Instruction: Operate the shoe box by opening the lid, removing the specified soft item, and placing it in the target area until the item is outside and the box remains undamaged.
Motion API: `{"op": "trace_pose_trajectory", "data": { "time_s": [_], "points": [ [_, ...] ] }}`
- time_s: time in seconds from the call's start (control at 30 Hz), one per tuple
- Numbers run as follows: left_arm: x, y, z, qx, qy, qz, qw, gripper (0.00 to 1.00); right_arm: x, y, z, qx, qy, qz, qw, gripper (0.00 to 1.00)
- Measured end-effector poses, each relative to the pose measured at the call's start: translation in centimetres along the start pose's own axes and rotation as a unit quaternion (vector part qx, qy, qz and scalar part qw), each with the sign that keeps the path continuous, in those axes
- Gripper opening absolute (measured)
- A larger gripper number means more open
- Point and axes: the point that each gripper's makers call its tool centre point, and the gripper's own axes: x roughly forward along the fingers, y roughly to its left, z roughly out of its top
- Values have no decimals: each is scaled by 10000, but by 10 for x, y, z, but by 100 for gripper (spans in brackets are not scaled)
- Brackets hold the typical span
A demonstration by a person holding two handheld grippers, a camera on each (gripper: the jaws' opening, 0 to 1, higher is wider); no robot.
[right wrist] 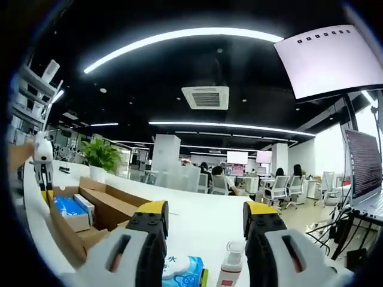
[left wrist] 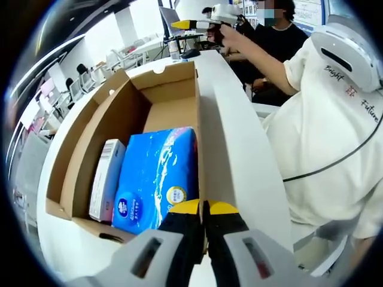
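Jaws first: in the left gripper view our left gripper (left wrist: 203, 209) has its two yellow-tipped jaws pressed together at 6 o'clock, with nothing we can see between them, and they sit right at the near rim of the shoe box (left wrist: 128, 107). We see the brown cardboard box lying open on the white table (left wrist: 239, 149), with its flaps standing up. Inside it lies the blue soft pack (left wrist: 157, 176), which looks like a pack of tissues, just above our jaw tips. A small white box (left wrist: 106, 178) lies beside it toward 9 o'clock, and the two touch. At 3 o'clock we see a person in a white shirt (left wrist: 323, 137), with an arm reaching toward 12 o'clock, where our right gripper (left wrist: 200, 24) is held up high, far from the box. In the right gripper view that gripper (right wrist: 206, 218) has its jaws wide apart at 6 o'clock and holds nothing. Between them, low down, stand a small white bottle (right wrist: 229, 269) and a blue and white packet (right wrist: 182, 268) on the table (right wrist: 197, 221). At 8 o'clock we see the open shoe box (right wrist: 99, 206) with the blue soft pack (right wrist: 69, 206) inside, and our left gripper (right wrist: 43, 158) rises at its far side. A green plant (right wrist: 102, 154) stands behind the box, and a laptop (right wrist: 365, 167) sits at 3 o'clock.
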Motion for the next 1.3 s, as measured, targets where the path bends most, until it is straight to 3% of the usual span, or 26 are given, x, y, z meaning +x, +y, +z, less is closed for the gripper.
{"op": "trace_pose_trajectory", "data": {
  "time_s": [0.27, 0.73, 1.3],
  "points": [
    [0, 1, 0, 4, 2, 0, 10000, 2, 2, 12, 6, -74, 6, 120, 9999, 49],
    [-1, 1, -1, 18, -4, -4, 10000, 1, 9, 52, 26, -316, -125, 643, 9974, 50],
    [-1, 1, 0, 36, -14, 0, 10000, 1, 13, 63, 24, -390, -101, 783, 9961, 50]
  ]
}}
